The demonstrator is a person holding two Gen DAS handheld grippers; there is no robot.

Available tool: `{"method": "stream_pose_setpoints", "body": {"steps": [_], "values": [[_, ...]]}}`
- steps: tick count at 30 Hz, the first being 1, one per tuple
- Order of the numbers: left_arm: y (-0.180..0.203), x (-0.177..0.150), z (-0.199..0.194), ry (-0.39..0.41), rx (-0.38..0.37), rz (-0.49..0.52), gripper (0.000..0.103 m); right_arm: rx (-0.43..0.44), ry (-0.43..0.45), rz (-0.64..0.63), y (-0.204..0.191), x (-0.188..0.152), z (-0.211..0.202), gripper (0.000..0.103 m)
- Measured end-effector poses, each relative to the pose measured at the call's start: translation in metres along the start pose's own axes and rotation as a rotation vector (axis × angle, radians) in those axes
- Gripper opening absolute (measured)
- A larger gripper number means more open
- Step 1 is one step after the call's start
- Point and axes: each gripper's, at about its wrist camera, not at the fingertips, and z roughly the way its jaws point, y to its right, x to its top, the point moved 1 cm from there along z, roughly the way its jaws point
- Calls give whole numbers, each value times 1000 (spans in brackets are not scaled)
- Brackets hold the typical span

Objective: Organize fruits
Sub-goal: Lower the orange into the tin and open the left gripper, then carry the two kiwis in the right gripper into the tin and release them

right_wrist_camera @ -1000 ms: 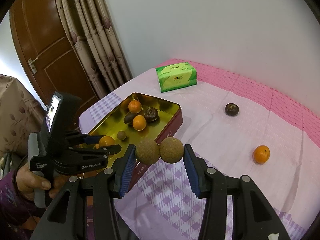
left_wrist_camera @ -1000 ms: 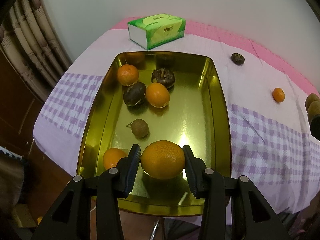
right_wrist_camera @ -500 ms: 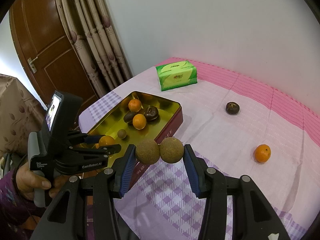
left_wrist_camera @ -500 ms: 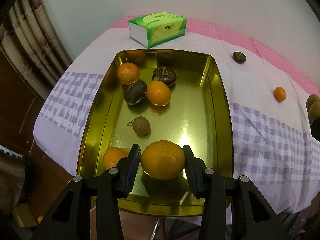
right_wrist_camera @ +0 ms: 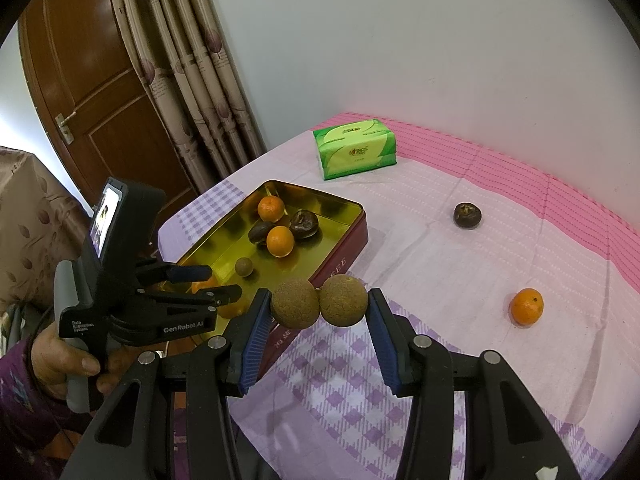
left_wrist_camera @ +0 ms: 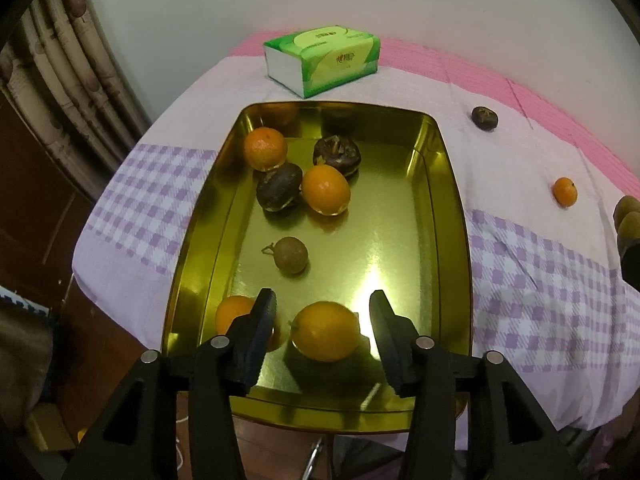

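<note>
Now my left gripper (left_wrist_camera: 322, 312) is opening its jaws; the orange (left_wrist_camera: 325, 331) sits between them on the gold tray (left_wrist_camera: 448, 216), untouched by either pad. Over the checked cloth (right_wrist_camera: 340, 392), my right gripper (right_wrist_camera: 318, 308) clamps two brown longans (right_wrist_camera: 319, 302) side by side.

Small orange (left_wrist_camera: 234, 316) in tray (left_wrist_camera: 452, 216) half hidden behind left tool (left_wrist_camera: 322, 320) finger. Two brown fruits (left_wrist_camera: 629, 216) cut off at the left wrist view's right edge. Print on tissue pack (right_wrist_camera: 356, 153) too small to read. Screen (right_wrist_camera: 105, 220) on left tool blurred. Bench (right_wrist_camera: 500, 248) near edge hidden by tool arms.
</note>
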Motion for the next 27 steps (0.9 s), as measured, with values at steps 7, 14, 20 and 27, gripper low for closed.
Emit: {"method": "stream_pose_setpoints", "body": {"steps": [7,14,20,27], "values": [[-1,0,-2,9,17,6,53,1,0,1,0,0,0,45],[-5,2,-3,15,36,-10,57,11,-10,-10,-7,-2,2,45],[-12,3,-5,26,56,-37,62,35,-21,-47,-20,5,11,45],[-19,5,-7,38,93,-62,69,86,-37,-108,-32,23,34,45]]}}
